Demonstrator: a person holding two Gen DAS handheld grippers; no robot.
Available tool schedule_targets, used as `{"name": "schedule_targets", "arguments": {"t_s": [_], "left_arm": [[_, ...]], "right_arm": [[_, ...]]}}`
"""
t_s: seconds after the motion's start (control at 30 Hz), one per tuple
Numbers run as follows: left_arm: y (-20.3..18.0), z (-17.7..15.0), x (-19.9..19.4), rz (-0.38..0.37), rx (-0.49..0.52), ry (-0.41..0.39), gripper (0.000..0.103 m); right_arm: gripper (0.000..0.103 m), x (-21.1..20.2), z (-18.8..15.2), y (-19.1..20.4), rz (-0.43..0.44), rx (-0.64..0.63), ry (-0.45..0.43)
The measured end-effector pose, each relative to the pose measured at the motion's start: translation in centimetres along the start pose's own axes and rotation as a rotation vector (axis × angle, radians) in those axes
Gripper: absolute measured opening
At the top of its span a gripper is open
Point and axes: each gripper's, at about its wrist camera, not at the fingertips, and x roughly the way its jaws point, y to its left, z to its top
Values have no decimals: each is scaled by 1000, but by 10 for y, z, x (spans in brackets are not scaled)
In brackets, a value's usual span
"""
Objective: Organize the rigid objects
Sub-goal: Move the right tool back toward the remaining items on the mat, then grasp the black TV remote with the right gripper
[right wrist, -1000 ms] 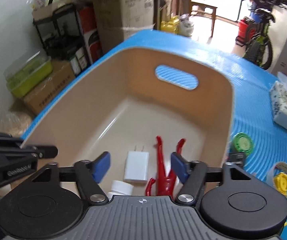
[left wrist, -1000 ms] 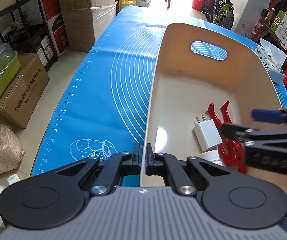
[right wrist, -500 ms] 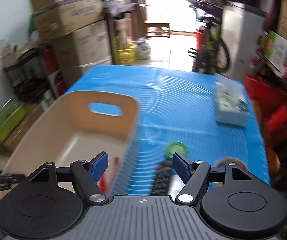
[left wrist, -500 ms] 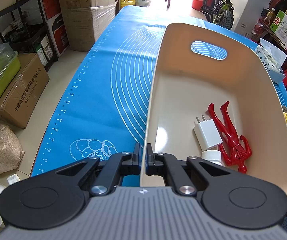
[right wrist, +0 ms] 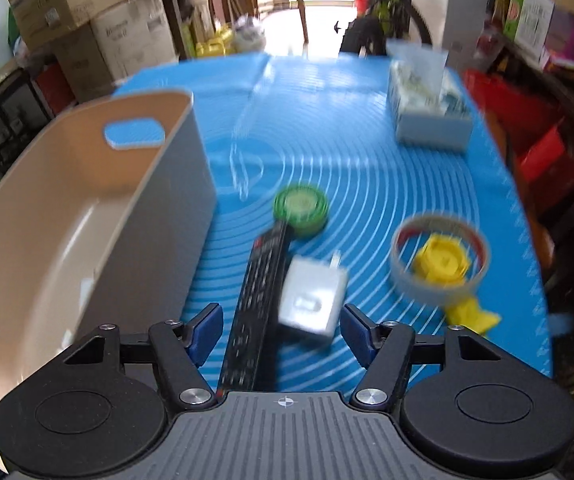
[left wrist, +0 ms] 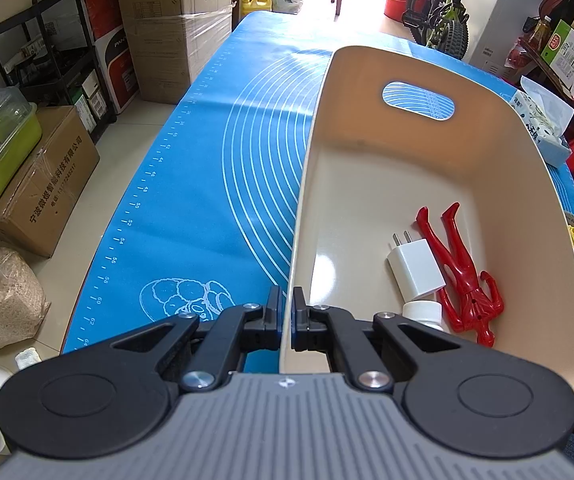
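The white charger (right wrist: 313,300) is the likeliest next pick among the rigid objects: it lies on the blue mat (right wrist: 367,160), tilted against the black remote control (right wrist: 259,308), just ahead of the right gripper (right wrist: 283,330), whose jaws have just been closing a little yet stand released, with the charger and the remote lying between their lines and nothing pressed. I judge the charger light, stiff and smooth-sided, best taken across its flat faces, clear of the prongs and of the remote touching it. Beyond it sit a green round lid (right wrist: 301,208), a tape ring (right wrist: 439,260) around a yellow toy (right wrist: 443,264), and a tissue box (right wrist: 427,112) farther off. The beige bin (left wrist: 559,240) stands on the worktop to the left; inside lie another white charger (left wrist: 417,268), a red figure (left wrist: 463,276) and a white bottle cap (left wrist: 423,312). The left gripper (left wrist: 285,318) is clenched on the bin's near rim.
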Motion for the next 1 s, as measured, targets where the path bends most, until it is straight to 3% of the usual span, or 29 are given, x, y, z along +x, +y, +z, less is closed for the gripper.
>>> {"name": "schedule_targets", "arguments": {"t_s": [0.37, 0.5, 0.53, 0.6, 0.83, 1.0], "left_arm": [[0, 0, 0, 0, 0, 0, 6], [0, 0, 0, 1, 0, 0, 6], [0, 0, 0, 1, 0, 0, 6], [0, 0, 0, 1, 1, 0, 6], [0, 0, 0, 1, 0, 0, 6], [0, 0, 0, 0, 0, 0, 6]], "right_arm": [[63, 32, -16, 12, 21, 1, 102], [54, 35, -17, 11, 40, 28, 90], [48, 35, -16, 12, 51, 26, 91], [48, 36, -15, 15, 51, 24, 88], [32, 39, -12, 21, 81, -5, 89], [33, 42, -9, 32, 45, -71, 86]]}}
